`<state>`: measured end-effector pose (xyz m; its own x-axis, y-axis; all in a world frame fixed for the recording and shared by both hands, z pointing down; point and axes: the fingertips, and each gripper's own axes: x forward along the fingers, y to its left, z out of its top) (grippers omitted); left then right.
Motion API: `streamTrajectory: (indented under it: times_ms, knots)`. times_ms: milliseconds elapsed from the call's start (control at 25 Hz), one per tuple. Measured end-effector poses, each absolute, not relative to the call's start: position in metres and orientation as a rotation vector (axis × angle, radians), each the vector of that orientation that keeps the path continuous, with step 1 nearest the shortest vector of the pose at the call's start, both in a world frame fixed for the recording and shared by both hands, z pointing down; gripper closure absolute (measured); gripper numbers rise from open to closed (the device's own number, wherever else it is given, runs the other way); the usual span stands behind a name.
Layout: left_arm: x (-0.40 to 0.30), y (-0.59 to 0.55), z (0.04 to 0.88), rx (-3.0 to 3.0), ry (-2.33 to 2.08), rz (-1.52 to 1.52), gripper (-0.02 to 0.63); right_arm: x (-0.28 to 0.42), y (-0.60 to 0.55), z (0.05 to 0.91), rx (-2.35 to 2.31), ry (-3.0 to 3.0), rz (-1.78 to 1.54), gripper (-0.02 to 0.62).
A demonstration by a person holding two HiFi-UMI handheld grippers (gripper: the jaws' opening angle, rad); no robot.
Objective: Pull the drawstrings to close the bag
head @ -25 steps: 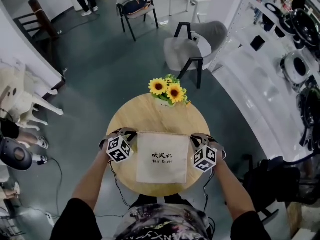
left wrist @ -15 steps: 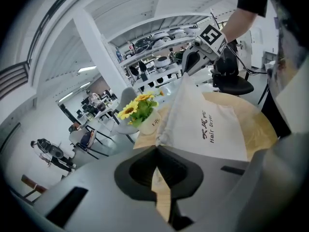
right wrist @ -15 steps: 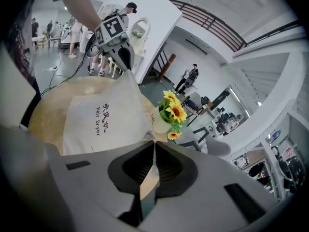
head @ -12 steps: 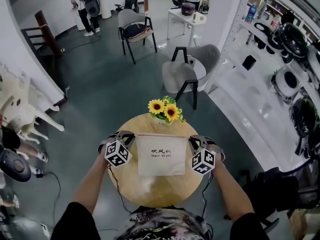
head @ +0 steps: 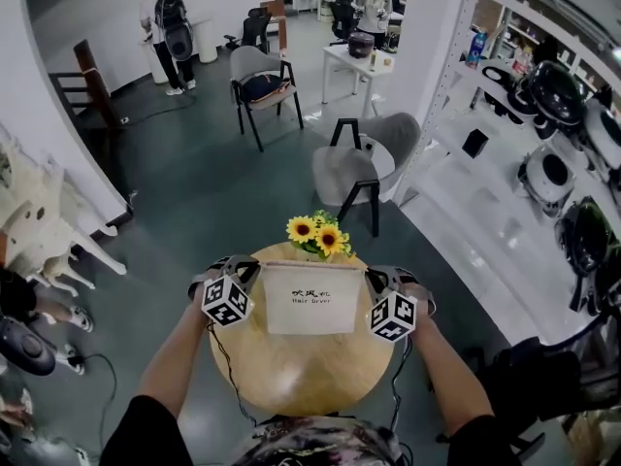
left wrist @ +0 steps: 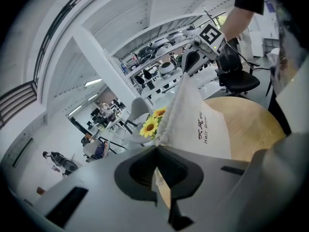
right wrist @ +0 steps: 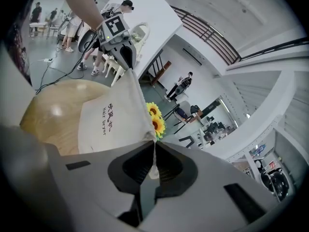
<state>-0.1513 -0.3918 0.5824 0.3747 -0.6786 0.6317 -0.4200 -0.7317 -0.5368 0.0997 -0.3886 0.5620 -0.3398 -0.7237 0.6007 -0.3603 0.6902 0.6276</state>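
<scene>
You hold the left gripper (head: 249, 264) and right gripper (head: 375, 273) with fingers (left wrist: 137, 173) clamped on the bag's (head: 310, 300) top corners, bag stretched between them over the round desk (head: 301, 382), sunflowers (head: 317, 234) just beyond.

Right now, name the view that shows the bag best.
The head view: the whole bag faces the camera, held up between the left gripper and right gripper. Each gripper view shows it slanting away from a pinched top corner.

Sunflowers' (head: 318, 235) lower part out of sight behind bag (head: 310, 304).
</scene>
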Motion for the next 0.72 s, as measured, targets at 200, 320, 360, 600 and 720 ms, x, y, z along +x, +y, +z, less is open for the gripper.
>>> streamTrajectory:
  times_ms: [200, 320, 360, 600, 720]
  knots:
    - [-0.153, -0.396, 0.56, -2.315, 0.978, -1.26, 0.589, 0.099, -0.394, 0.54, 0.87, -1.949, -0.525, 0.591]
    - [-0.153, -0.399, 0.547, -2.289, 0.981, -1.245, 0.589, 0.098, -0.397, 0.525, 0.885, -1.946, -0.551, 0.591]
    - [-0.153, -0.4, 0.541, -2.28, 0.983, -1.238, 0.589, 0.098, -0.398, 0.52, 0.89, -1.945, -0.561, 0.591]
    - [-0.158, -0.41, 0.5, -2.226, 1.009, -1.185, 0.589, 0.096, -0.403, 0.484, 0.914, -1.934, -0.628, 0.591]
    - [-0.158, -0.416, 0.479, -2.191, 1.016, -1.163, 0.589, 0.096, -0.409, 0.464, 0.936, -1.928, -0.665, 0.591]
